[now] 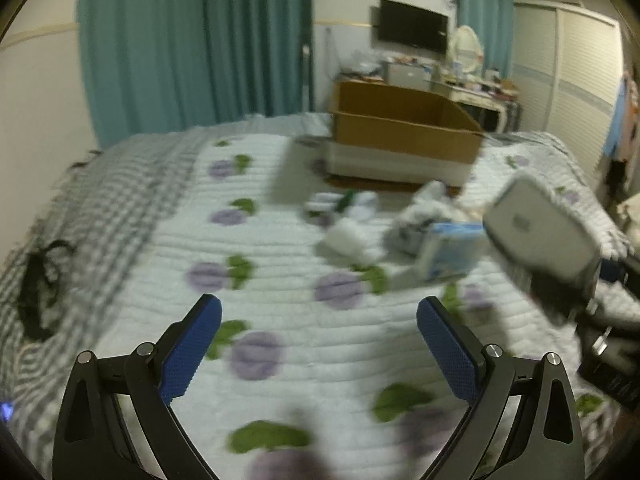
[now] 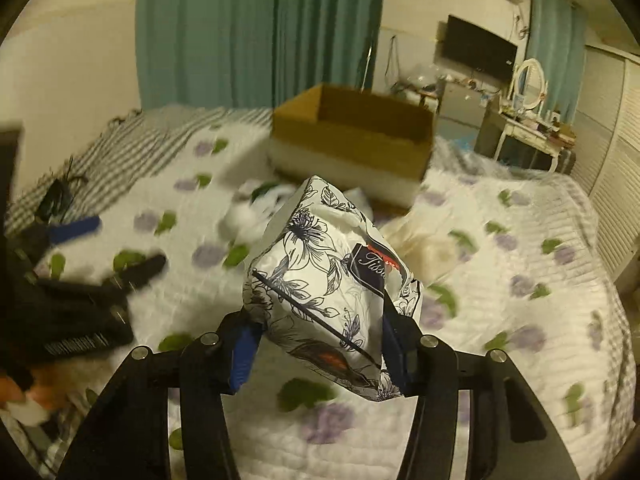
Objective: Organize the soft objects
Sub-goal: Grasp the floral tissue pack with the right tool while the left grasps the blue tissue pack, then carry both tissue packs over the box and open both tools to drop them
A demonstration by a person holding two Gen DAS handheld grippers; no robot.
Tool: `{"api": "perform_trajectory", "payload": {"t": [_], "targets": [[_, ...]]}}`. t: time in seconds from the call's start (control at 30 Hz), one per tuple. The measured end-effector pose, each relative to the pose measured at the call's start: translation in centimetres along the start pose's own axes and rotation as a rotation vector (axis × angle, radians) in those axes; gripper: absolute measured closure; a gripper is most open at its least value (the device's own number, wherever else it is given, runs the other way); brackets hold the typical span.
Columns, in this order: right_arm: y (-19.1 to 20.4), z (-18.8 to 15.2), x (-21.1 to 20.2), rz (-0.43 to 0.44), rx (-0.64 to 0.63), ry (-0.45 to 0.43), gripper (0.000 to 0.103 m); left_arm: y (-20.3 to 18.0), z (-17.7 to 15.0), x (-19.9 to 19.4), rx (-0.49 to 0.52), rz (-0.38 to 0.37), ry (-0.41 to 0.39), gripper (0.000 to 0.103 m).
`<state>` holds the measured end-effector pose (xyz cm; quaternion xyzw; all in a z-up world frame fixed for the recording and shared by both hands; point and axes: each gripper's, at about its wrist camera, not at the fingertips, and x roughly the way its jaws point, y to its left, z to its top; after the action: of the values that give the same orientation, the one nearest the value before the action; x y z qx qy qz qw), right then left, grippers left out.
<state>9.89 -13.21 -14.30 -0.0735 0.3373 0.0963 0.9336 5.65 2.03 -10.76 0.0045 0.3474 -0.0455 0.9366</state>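
Note:
My right gripper (image 2: pixel 320 344) is shut on a white tissue pack with dark flower prints (image 2: pixel 332 280) and holds it above the bed. The same pack shows in the left wrist view (image 1: pixel 540 232) at the right, blurred. My left gripper (image 1: pixel 319 320) is open and empty over the quilt; it also shows at the left of the right wrist view (image 2: pixel 116 248). An open cardboard box (image 1: pixel 404 132) (image 2: pixel 352 136) stands on the bed beyond. Several small soft packs and white items (image 1: pixel 352 236) lie in front of it, among them a light blue pack (image 1: pixel 452 252).
The bed carries a white quilt with purple and green prints (image 1: pixel 280 240) and a grey striped blanket (image 1: pixel 100 200) at the left, with a black cable (image 1: pixel 40 280) on it. Green curtains (image 1: pixel 192 40), a wall television (image 1: pixel 412 26) and a cluttered dresser (image 2: pixel 532 132) stand behind.

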Motion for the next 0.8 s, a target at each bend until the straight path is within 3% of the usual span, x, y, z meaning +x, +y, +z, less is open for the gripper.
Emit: {"api": "perform_trajectory", "payload": {"t": [0.23, 0.3, 0.43, 0.5, 0.57, 0.7, 0.8], "targets": [[-6.2, 2.3, 0.4, -0.091, 0.022, -0.018, 0.050, -5.5, 1.6, 3.4, 0.055, -0.067, 0.031, 0.004], [-7.5, 2.4, 1.0, -0.099, 0.024, -0.013, 0.050, -6.7, 1.9, 5.1, 0.081, -0.066, 0.041, 0.020], [-9.3, 2.0, 2.6, -0.082, 0.050, 0.001, 0.050, -7.8, 2.5, 8.2, 0.083, -0.096, 0.093, 0.031], [-9.9, 1.7, 3.5, -0.070, 0.064, 0.015, 0.050, -8.3, 2.6, 9.0, 0.093, -0.115, 0.105, 0.050], [-10.2, 1.5, 4.0, -0.055, 0.076, 0.022, 0.050, -8.9, 2.4, 9.2, 0.117, -0.146, 0.116, 0.064], [-10.2, 1.4, 3.8, -0.039, 0.085, 0.009, 0.050, -9.9, 1.6, 8.0, 0.195, -0.149, 0.088, 0.077], [-10.1, 1.4, 3.5, -0.036, 0.095, 0.001, 0.050, -9.5, 1.3, 6.9, 0.189, -0.166, 0.075, 0.080]]}}
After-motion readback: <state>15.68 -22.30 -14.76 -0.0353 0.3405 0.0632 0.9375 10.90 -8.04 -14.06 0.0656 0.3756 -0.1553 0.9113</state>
